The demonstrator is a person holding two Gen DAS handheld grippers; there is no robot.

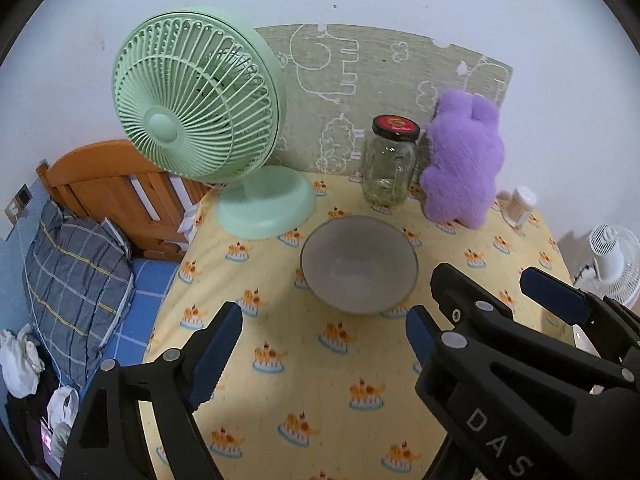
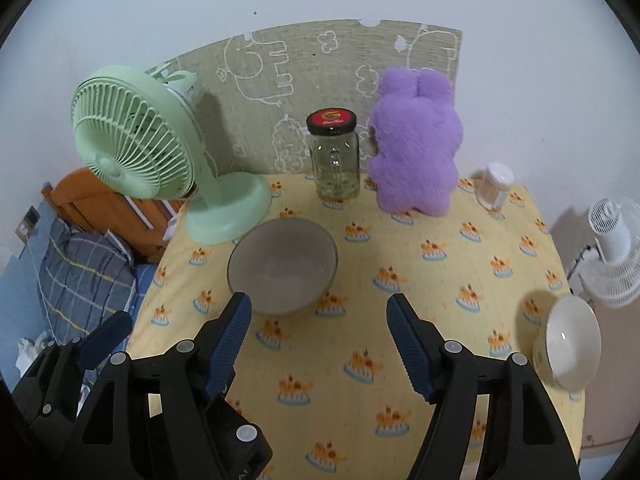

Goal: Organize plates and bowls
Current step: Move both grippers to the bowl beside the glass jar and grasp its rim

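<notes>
The counter (image 2: 460, 360) is covered by a yellow patterned cloth. At its back a green fan (image 2: 132, 136), a purple plush toy (image 2: 416, 148) and a lidded glass jar (image 2: 335, 156) are ranged along the wall. The grey bowl (image 2: 282, 266) is set just beside the fan's base; a white bowl (image 2: 570, 346) is seen near the right edge, blurred, well apart from it. The left hand-held gripper (image 1: 322, 348) and right hand-held gripper (image 2: 318, 336) are held released above the cloth, nothing between their jaws.
</notes>
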